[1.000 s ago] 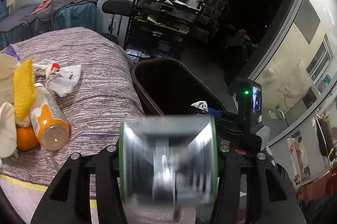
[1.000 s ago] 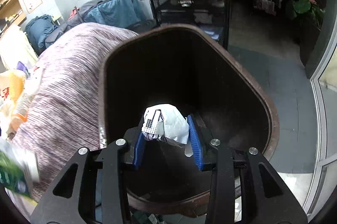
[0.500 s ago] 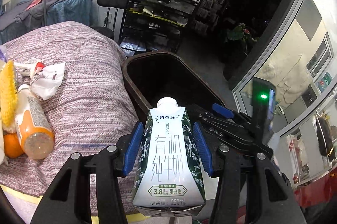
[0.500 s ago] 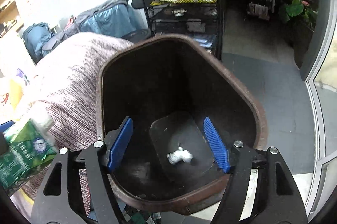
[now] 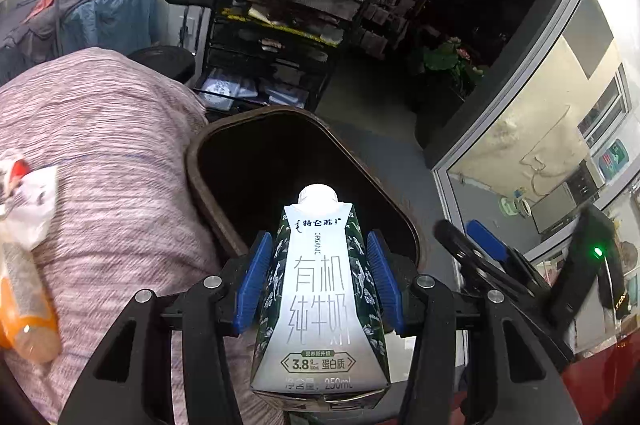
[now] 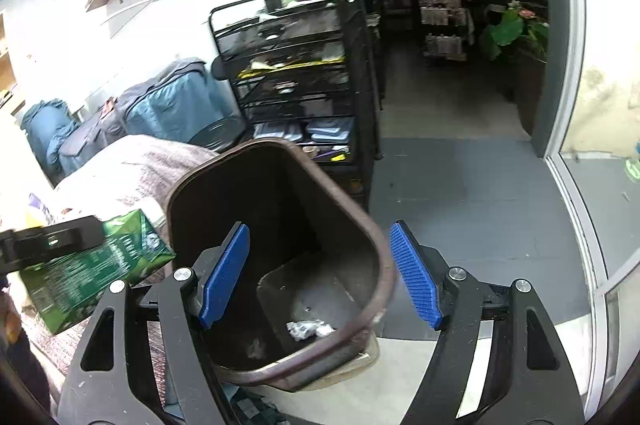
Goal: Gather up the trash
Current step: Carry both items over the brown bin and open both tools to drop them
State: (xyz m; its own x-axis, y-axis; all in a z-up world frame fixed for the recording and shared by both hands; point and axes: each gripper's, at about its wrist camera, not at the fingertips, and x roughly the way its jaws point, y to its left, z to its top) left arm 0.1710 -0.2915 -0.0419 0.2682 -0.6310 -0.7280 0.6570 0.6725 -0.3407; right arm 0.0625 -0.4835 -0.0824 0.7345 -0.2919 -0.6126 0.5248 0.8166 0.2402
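My left gripper (image 5: 318, 275) is shut on a white and green milk carton (image 5: 320, 305), held upright over the near rim of the brown trash bin (image 5: 208, 193). The carton (image 6: 100, 265) shows at the left of the right wrist view, beside the bin (image 6: 384, 265). My right gripper (image 6: 320, 273) is open and empty, above the bin's near right side. A crumpled white wrapper (image 6: 308, 329) lies on the bin's floor. The right gripper's blue pad (image 5: 486, 243) shows at the right of the left wrist view.
A table with a striped purple cloth (image 5: 100, 145) stands left of the bin, with an orange bottle (image 5: 28, 317) and a white plastic wrapper (image 5: 28, 201) on it. A black wire shelf cart (image 6: 296, 85) stands behind the bin. A glass partition (image 6: 580, 185) is at the right.
The right gripper opened and dropped the white wrapper into the bin, then pulled back to the right. The left gripper carried the milk carton from the table over the bin's rim.
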